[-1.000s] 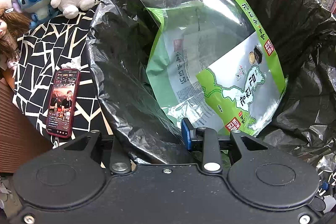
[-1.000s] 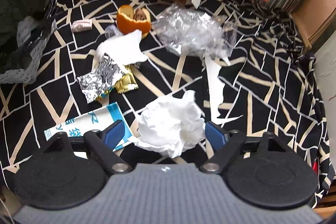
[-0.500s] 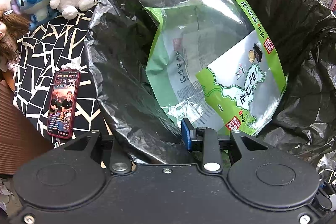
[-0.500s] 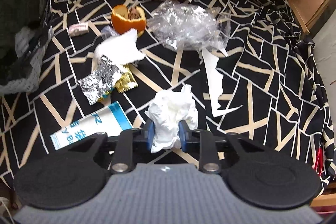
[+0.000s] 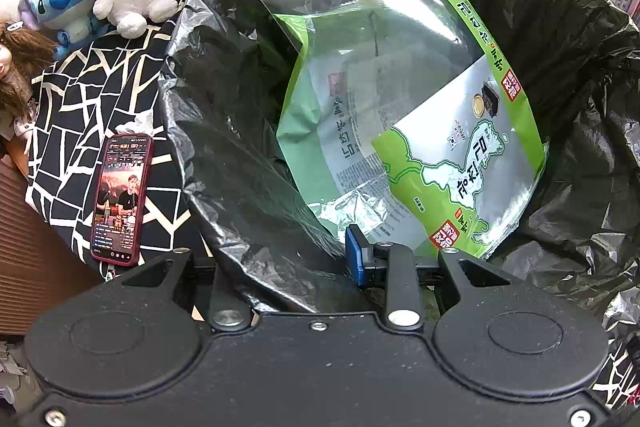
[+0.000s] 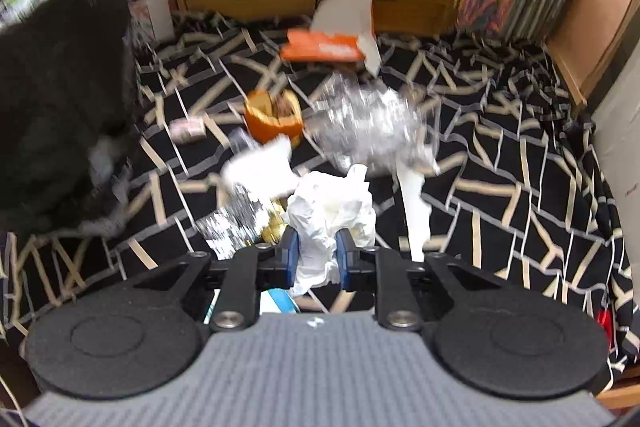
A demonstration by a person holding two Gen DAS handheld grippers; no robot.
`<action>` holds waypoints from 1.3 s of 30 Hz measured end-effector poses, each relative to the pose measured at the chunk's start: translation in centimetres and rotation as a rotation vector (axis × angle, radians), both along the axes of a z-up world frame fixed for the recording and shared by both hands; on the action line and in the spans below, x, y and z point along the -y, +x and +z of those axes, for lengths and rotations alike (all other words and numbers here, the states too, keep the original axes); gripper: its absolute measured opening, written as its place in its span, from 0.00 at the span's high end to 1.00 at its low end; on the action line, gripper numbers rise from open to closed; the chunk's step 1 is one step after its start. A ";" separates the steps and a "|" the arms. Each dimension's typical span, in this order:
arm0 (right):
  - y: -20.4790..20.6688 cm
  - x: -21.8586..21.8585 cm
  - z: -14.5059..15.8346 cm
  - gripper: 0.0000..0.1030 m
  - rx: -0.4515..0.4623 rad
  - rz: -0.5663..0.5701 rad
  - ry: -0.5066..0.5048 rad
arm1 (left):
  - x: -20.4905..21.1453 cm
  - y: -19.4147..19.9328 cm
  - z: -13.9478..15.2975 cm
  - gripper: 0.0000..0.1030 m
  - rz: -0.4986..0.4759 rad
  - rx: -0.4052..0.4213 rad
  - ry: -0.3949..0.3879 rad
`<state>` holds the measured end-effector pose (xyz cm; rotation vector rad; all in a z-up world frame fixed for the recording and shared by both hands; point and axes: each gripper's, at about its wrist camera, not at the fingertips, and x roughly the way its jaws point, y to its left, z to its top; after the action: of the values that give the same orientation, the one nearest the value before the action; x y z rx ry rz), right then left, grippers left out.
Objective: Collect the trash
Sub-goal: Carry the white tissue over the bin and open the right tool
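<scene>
The left hand-held gripper [image 5: 320, 263] is pinching the near rim of the black trash bag [image 5: 224, 163] to keep its mouth spread, while the right hand-held gripper [image 6: 317, 257], jaws closing on the crumpled white tissue [image 6: 332, 215], is carrying it above the patterned cloth [image 6: 520, 187] for disposal.

What I cannot make out

My left gripper [image 5: 304, 267] shows one blue pad; the other finger is hidden behind the black trash bag's [image 5: 248, 195] rim. At twelve o'clock the green seaweed packet [image 5: 460, 155] is cut off by the frame. My right view is motion-blurred: the foil wrapper [image 6: 232, 223] and orange peel [image 6: 272, 119] smear; the crumpled tissue [image 6: 332, 211] hides things behind.
</scene>
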<state>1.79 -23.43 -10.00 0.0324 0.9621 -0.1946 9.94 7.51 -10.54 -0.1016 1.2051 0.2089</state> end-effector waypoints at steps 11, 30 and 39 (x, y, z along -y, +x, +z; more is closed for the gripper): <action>1.0 -1.3 9.8 0.80 0.292 0.086 0.112 | 0.2 0.2 0.0 0.71 -0.016 -0.013 0.008; 5.4 -11.8 15.2 0.75 0.358 0.508 0.422 | 0.1 0.5 0.0 0.70 -0.031 -0.029 -0.008; 6.2 -11.6 12.4 0.32 0.255 0.500 0.411 | 0.0 0.5 -0.1 0.70 -0.028 -0.029 -0.018</action>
<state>8.02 -11.80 2.36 0.1872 0.7161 0.4604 10.40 7.49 -10.60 -0.0979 1.2367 0.1750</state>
